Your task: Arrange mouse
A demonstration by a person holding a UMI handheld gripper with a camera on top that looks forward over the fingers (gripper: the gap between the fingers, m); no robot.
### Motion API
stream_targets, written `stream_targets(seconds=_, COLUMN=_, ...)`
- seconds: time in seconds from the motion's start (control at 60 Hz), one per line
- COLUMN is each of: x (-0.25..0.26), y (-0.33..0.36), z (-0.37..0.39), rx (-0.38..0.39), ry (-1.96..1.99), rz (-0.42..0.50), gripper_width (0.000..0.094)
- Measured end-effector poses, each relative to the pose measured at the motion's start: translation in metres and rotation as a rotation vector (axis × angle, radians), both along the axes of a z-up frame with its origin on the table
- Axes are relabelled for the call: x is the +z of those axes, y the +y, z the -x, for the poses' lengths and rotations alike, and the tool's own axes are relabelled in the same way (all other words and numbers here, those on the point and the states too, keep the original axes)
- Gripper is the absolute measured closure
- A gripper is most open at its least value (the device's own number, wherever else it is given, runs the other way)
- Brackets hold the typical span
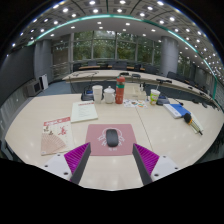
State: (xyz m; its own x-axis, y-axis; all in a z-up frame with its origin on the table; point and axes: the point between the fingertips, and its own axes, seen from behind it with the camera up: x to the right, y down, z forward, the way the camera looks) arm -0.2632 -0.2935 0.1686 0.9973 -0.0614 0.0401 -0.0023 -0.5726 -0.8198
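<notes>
A dark computer mouse (111,137) lies on a pink mouse mat (110,134) on the pale table (40,125), just ahead of my fingers. My gripper (111,157) is open and empty. Its two magenta pads (77,154) stand wide apart, one to each side of the near edge of the mat. The mouse is beyond the fingertips, not between them.
A white booklet (83,111) and a red-and-white leaflet (56,128) lie left of the mat. Cups (98,93), a red can (120,91) and a green-topped cup (154,97) stand farther back. A blue item (176,109) lies at the right. Office chairs and windows are beyond.
</notes>
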Motion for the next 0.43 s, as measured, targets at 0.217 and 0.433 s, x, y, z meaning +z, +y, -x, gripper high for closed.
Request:
stream_targets(seconds=0.217, x=0.024, y=-0.084, z=0.004, rx=0.003, ry=-0.007, rz=-0.02, gripper_width=0.008)
stream_targets(seconds=0.433, x=0.037, y=-0.128, z=0.006, rx=0.003, ry=-0.019, rz=-0.047, gripper_width=0.0078)
